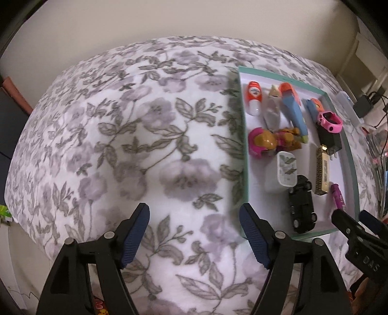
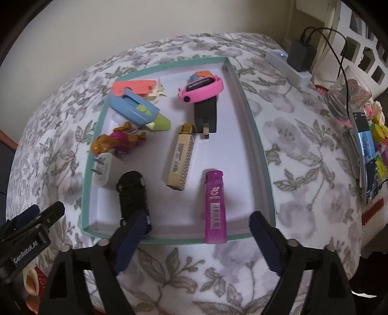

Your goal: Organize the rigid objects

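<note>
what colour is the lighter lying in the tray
Translucent purple-pink lighter, seen best in the right wrist view.

A floral grey-and-lilac blanket [image 1: 121,126] covers the bed beneath a plain cream wall [image 1: 169,17]; white lattice furniture [image 2: 363,48] stands at its side.

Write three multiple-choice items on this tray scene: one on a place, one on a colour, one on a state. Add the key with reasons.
1. Where does the lighter lie?
A. in the tray's near right part
B. on the bedspread
C. on the toy car

2. What colour is the toy car?
A. pink
B. black
C. gold

3. How is the right gripper?
A. shut on the lighter
B. shut on the car
C. open, holding nothing

Key: 1 A, it rests on the tray floor by the near rim; 2 B, its body is all black; 3 C, the jaws stand wide apart around the lighter's near end without touching it.
</note>
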Demonstrator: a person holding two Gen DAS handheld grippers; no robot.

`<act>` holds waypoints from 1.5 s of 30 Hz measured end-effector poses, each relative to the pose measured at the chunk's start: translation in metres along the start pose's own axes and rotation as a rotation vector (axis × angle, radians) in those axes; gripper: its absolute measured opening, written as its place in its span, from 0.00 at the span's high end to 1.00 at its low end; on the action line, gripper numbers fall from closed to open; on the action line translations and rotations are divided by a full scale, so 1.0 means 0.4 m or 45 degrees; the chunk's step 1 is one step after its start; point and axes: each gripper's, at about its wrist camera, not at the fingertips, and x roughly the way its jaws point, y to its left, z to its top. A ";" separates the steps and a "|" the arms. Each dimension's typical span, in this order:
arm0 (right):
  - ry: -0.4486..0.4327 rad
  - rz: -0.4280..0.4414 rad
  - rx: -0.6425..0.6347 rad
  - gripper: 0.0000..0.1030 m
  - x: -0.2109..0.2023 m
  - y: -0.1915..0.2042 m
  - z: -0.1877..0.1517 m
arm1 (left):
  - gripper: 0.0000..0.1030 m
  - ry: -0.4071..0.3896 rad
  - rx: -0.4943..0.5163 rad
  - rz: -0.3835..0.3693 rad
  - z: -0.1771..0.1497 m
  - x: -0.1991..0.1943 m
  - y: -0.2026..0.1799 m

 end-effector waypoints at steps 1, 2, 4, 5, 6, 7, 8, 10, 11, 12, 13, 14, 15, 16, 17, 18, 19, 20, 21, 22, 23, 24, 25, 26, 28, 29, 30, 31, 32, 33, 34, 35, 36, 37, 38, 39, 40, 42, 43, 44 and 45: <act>-0.007 0.003 -0.007 0.00 -0.004 0.006 -0.001 | 0.21 -0.003 -0.002 0.004 -0.004 -0.002 0.005; -0.019 0.006 -0.019 0.00 -0.010 0.011 -0.006 | 0.11 -0.003 -0.002 0.008 -0.007 -0.004 0.008; -0.030 0.003 -0.030 0.00 -0.017 0.019 -0.011 | 0.06 -0.012 -0.003 0.015 -0.013 -0.008 0.014; -0.037 0.003 -0.037 0.00 -0.021 0.023 -0.014 | 0.06 -0.015 -0.004 0.016 -0.016 -0.011 0.017; -0.040 0.002 -0.040 0.00 -0.024 0.024 -0.017 | 0.06 -0.018 -0.006 0.018 -0.017 -0.012 0.020; -0.044 0.000 -0.041 0.00 -0.027 0.026 -0.020 | 0.06 -0.023 -0.010 0.023 -0.020 -0.016 0.024; -0.047 -0.002 -0.043 0.00 -0.031 0.027 -0.024 | 0.06 -0.025 -0.013 0.024 -0.022 -0.017 0.027; -0.051 -0.007 -0.039 0.00 -0.034 0.027 -0.028 | 0.06 -0.027 -0.020 0.016 -0.026 -0.022 0.033; -0.055 -0.010 -0.036 0.00 -0.037 0.027 -0.030 | 0.06 -0.030 -0.027 0.011 -0.028 -0.027 0.038; -0.060 -0.011 -0.032 0.00 -0.040 0.026 -0.030 | 0.06 -0.033 -0.029 0.010 -0.030 -0.029 0.040; -0.064 -0.012 -0.026 0.00 -0.043 0.024 -0.032 | 0.06 -0.036 -0.032 0.010 -0.032 -0.033 0.042; -0.069 -0.012 -0.021 0.00 -0.047 0.023 -0.033 | 0.06 -0.037 -0.034 0.010 -0.034 -0.037 0.044; -0.072 -0.011 -0.017 0.00 -0.050 0.022 -0.034 | 0.06 -0.038 -0.034 0.007 -0.036 -0.040 0.046; -0.076 -0.009 -0.015 0.00 -0.053 0.022 -0.036 | 0.06 -0.039 -0.033 0.005 -0.038 -0.042 0.046; -0.077 -0.003 -0.015 0.00 -0.057 0.023 -0.038 | 0.06 -0.040 -0.032 0.004 -0.040 -0.045 0.047; -0.078 0.002 -0.015 0.00 -0.060 0.023 -0.040 | 0.06 -0.041 -0.031 0.004 -0.041 -0.047 0.048; -0.081 0.003 -0.016 0.00 -0.061 0.024 -0.041 | 0.06 -0.044 -0.027 0.002 -0.043 -0.050 0.048; -0.091 0.000 -0.017 0.00 -0.067 0.026 -0.043 | 0.06 -0.047 -0.026 0.001 -0.044 -0.052 0.048; -0.098 -0.002 -0.019 0.00 -0.071 0.027 -0.044 | 0.06 -0.051 -0.025 0.002 -0.045 -0.055 0.047; -0.108 -0.002 -0.020 0.00 -0.076 0.029 -0.046 | 0.06 -0.054 -0.021 0.004 -0.046 -0.057 0.046; -0.114 0.002 -0.023 0.00 -0.080 0.031 -0.047 | 0.06 -0.056 -0.019 0.006 -0.047 -0.058 0.046; -0.118 0.005 -0.026 0.00 -0.082 0.033 -0.049 | 0.06 -0.057 -0.017 0.010 -0.047 -0.059 0.046; -0.121 0.005 -0.031 0.00 -0.085 0.035 -0.050 | 0.06 -0.060 -0.014 0.013 -0.048 -0.061 0.046; -0.124 0.003 -0.034 0.00 -0.087 0.037 -0.051 | 0.06 -0.063 -0.013 0.014 -0.049 -0.063 0.046; -0.131 0.000 -0.037 0.00 -0.089 0.041 -0.052 | 0.06 -0.070 -0.009 0.015 -0.050 -0.066 0.045; -0.135 0.000 -0.037 0.00 -0.092 0.042 -0.052 | 0.06 -0.070 -0.008 0.013 -0.050 -0.067 0.045; -0.139 0.001 -0.037 0.00 -0.094 0.041 -0.053 | 0.06 -0.070 -0.008 0.014 -0.051 -0.067 0.045; -0.142 0.001 -0.036 0.00 -0.095 0.042 -0.053 | 0.06 -0.070 -0.010 0.018 -0.051 -0.067 0.045; -0.147 0.000 -0.036 0.00 -0.098 0.042 -0.053 | 0.06 -0.069 -0.011 0.021 -0.050 -0.067 0.045; -0.149 -0.001 -0.035 0.00 -0.099 0.042 -0.053 | 0.06 -0.069 -0.013 0.021 -0.050 -0.068 0.046; -0.151 -0.001 -0.034 0.00 -0.099 0.041 -0.053 | 0.06 -0.071 -0.015 0.020 -0.050 -0.069 0.048; -0.152 0.000 -0.033 0.00 -0.099 0.041 -0.052 | 0.06 -0.073 -0.016 0.019 -0.051 -0.069 0.049; -0.152 0.000 -0.034 0.00 -0.099 0.040 -0.052 | 0.06 -0.075 -0.016 0.019 -0.051 -0.071 0.050; -0.153 -0.001 -0.034 0.00 -0.100 0.040 -0.051 | 0.06 -0.077 -0.015 0.021 -0.051 -0.071 0.049; -0.154 -0.001 -0.036 0.00 -0.100 0.040 -0.051 | 0.06 -0.077 -0.014 0.021 -0.051 -0.071 0.049; -0.155 -0.001 -0.036 0.00 -0.101 0.040 -0.051 | 0.06 -0.078 -0.011 0.022 -0.051 -0.072 0.048; -0.156 -0.001 -0.036 0.00 -0.102 0.040 -0.051 | 0.06 -0.079 -0.009 0.022 -0.051 -0.072 0.047; -0.156 -0.002 -0.034 0.00 -0.101 0.041 -0.052 | 0.06 -0.082 -0.005 0.021 -0.050 -0.072 0.046; -0.155 -0.002 -0.034 0.00 -0.101 0.041 -0.051 | 0.06 -0.084 -0.002 0.022 -0.051 -0.072 0.046; -0.154 -0.002 -0.034 0.00 -0.101 0.041 -0.051 | 0.06 -0.084 0.000 0.024 -0.051 -0.073 0.045; -0.153 -0.004 -0.034 0.00 -0.101 0.041 -0.051 | 0.06 -0.084 0.001 0.025 -0.051 -0.073 0.045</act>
